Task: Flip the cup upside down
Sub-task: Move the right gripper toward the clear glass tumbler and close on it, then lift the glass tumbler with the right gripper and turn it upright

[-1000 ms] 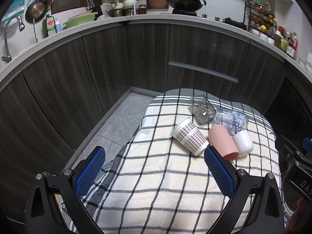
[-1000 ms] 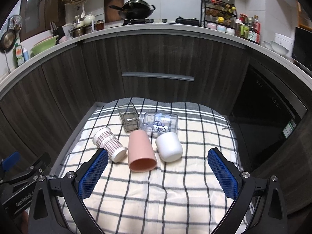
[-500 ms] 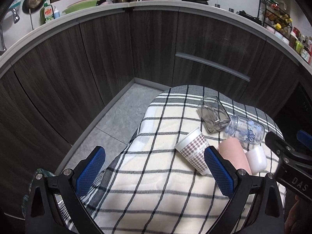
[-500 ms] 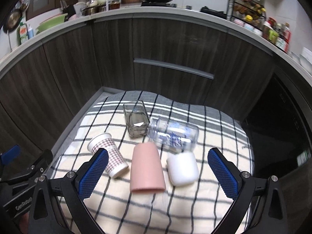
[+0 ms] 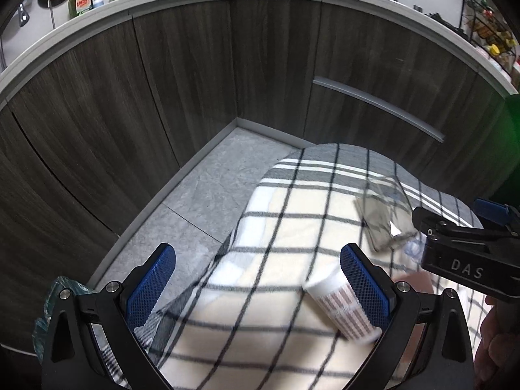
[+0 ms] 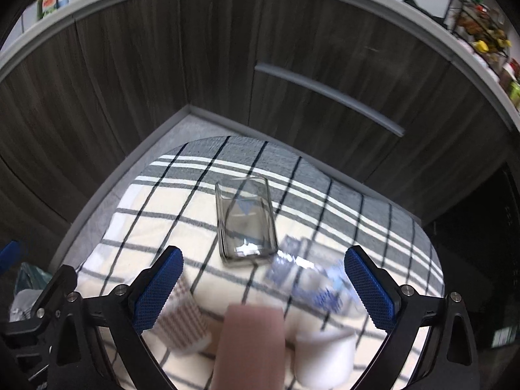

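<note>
Left wrist view: the left gripper [image 5: 258, 279] is spread wide and grasps nothing. On the checked cloth [image 5: 260, 295], the checkered cup [image 5: 338, 305] is seen on its side, just beside the gripper's right pad.

Right wrist view: the right gripper [image 6: 263, 289] is likewise spread and empty. A smoky glass [image 6: 245, 221] lies beyond it; the pink cup [image 6: 250, 344] lies on its side between the fingers, flanked by the checkered cup [image 6: 185, 321] and a white cup [image 6: 325, 357].

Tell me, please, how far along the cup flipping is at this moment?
Nothing looks flipped: the pink cup, white cup, checked cup and smoky glass all lie on their sides on the plaid cloth. The right hand-held gripper hangs open over the pink cup; the left hand-held gripper is open, empty. Grasping and upending remain.
</note>
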`<act>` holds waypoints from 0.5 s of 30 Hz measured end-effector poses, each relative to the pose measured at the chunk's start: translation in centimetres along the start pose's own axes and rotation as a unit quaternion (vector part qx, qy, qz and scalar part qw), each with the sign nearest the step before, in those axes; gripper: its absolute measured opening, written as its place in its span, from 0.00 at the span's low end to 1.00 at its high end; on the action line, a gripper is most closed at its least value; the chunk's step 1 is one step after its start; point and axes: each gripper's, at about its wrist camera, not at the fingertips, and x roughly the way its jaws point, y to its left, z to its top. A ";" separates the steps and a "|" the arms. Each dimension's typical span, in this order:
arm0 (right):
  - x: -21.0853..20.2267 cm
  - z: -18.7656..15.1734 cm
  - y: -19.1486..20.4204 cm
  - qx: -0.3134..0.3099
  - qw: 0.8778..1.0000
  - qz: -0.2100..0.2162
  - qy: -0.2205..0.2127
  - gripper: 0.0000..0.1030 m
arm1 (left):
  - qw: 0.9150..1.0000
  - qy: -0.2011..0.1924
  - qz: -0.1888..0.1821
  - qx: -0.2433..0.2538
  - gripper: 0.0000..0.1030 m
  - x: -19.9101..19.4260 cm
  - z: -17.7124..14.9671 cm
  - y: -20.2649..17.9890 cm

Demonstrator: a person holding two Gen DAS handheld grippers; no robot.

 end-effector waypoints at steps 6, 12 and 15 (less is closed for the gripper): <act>4.3 2.2 0.8 -0.017 0.999 0.014 0.032 0.95 | 1.000 0.005 0.011 -0.009 1.00 2.8 1.3 0.1; 8.2 3.4 1.1 -0.023 0.997 0.020 0.066 0.91 | 1.000 0.018 0.015 -0.008 1.00 5.0 1.7 -0.1; 9.9 3.5 1.1 -0.024 0.996 0.024 0.085 0.86 | 1.000 0.025 0.014 -0.006 1.00 5.7 1.4 -0.2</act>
